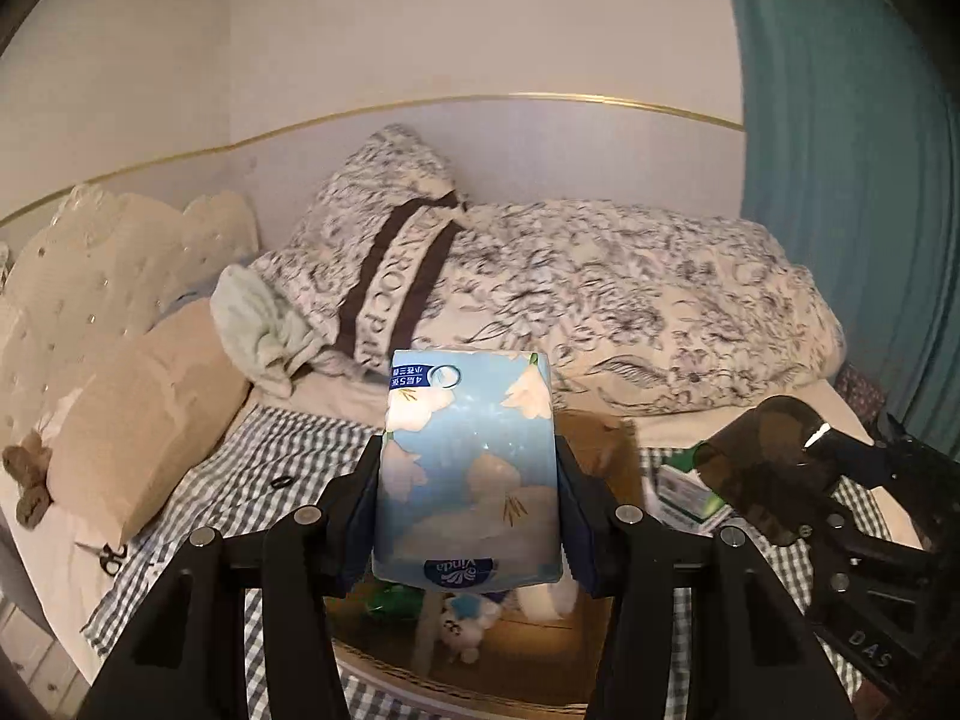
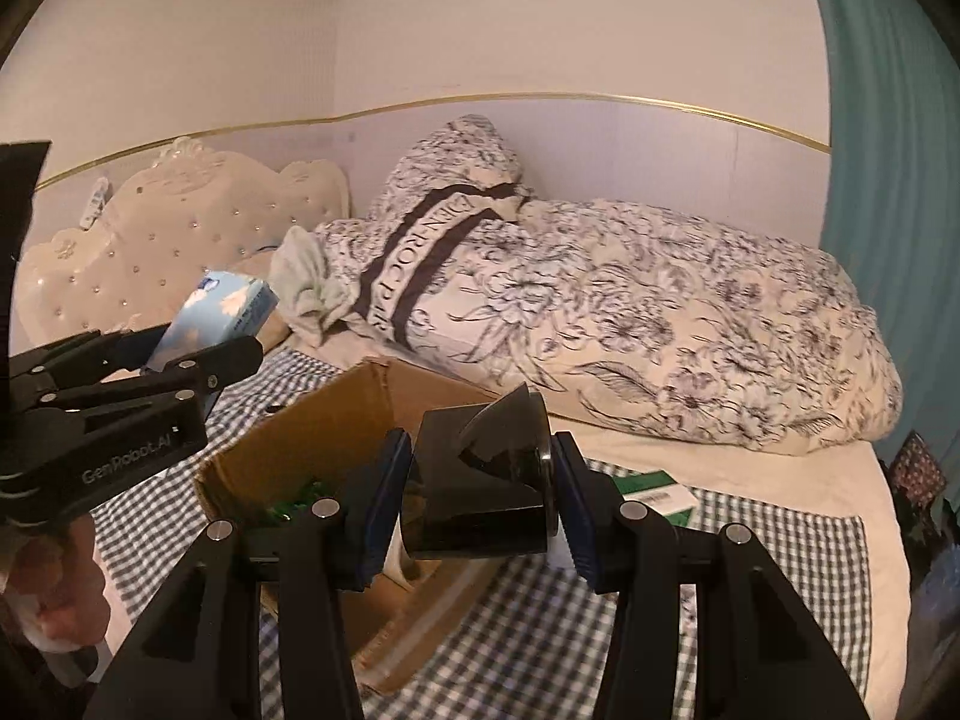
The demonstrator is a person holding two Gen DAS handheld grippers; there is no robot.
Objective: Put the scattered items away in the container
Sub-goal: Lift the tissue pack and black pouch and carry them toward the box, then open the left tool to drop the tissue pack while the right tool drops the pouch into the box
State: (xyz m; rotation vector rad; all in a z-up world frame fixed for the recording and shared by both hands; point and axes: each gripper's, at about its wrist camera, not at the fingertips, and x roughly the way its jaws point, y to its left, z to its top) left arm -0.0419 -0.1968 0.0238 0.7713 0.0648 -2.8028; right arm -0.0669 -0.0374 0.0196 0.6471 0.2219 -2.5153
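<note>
My left gripper [image 1: 468,510] is shut on a blue Vinda tissue pack [image 1: 468,462] and holds it above the open cardboard box [image 1: 528,660], which holds a small plush toy [image 1: 465,630] and green items. The pack also shows in the right wrist view [image 2: 222,306], held in the left gripper [image 2: 198,354]. My right gripper [image 2: 480,492] is shut on a dark translucent cup-like object [image 2: 486,480], held over the box's [image 2: 336,414] near right edge. That dark object shows in the left wrist view [image 1: 762,468] to the right of the box.
The box stands on a blue checked cloth [image 2: 750,588] on a bed. A green and white carton [image 2: 654,495] lies right of the box. A flowered duvet [image 2: 660,312] is piled behind, and a beige pillow [image 1: 144,420], a hair tie [image 1: 280,482] and scissors [image 1: 108,558] lie left.
</note>
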